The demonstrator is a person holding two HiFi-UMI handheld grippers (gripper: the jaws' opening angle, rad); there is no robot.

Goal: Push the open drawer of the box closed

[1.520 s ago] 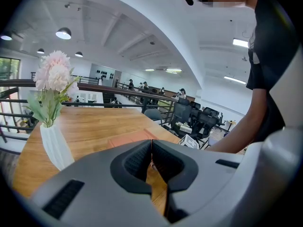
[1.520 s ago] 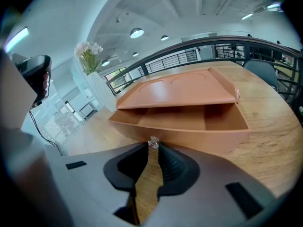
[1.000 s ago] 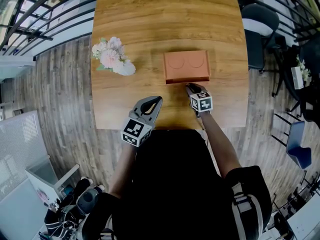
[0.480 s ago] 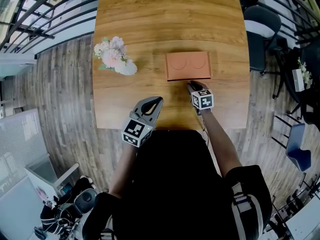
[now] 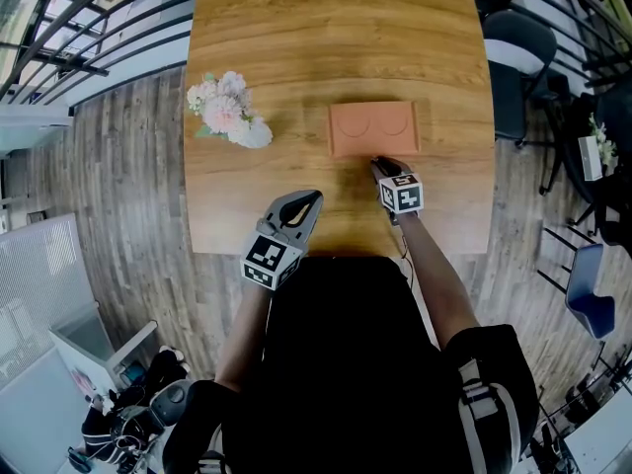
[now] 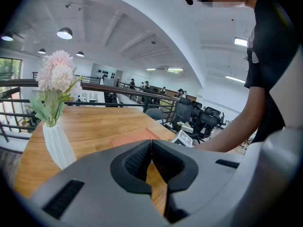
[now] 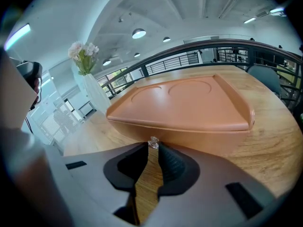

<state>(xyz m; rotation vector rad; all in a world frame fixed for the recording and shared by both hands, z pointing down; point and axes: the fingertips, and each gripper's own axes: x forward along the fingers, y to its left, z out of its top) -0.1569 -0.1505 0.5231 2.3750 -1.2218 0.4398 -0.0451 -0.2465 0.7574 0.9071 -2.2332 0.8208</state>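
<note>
- Right tongs (image 7: 152,148), narrow, pinch the small clear knob (image 7: 153,143) on the drawer (image 7: 199,138) front.
- Drawer sits in under the orange box (image 5: 374,129), mid-surface (image 5: 326,38).
- Left tongs (image 6: 151,143), pressed together and empty, hover by the near edge.
- Flower vase (image 5: 227,112) stands well left of the box.

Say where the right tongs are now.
In the head view, the right tongs sit right of centre on the table, tips at the near front of the orange box, by its clear knob.
</note>
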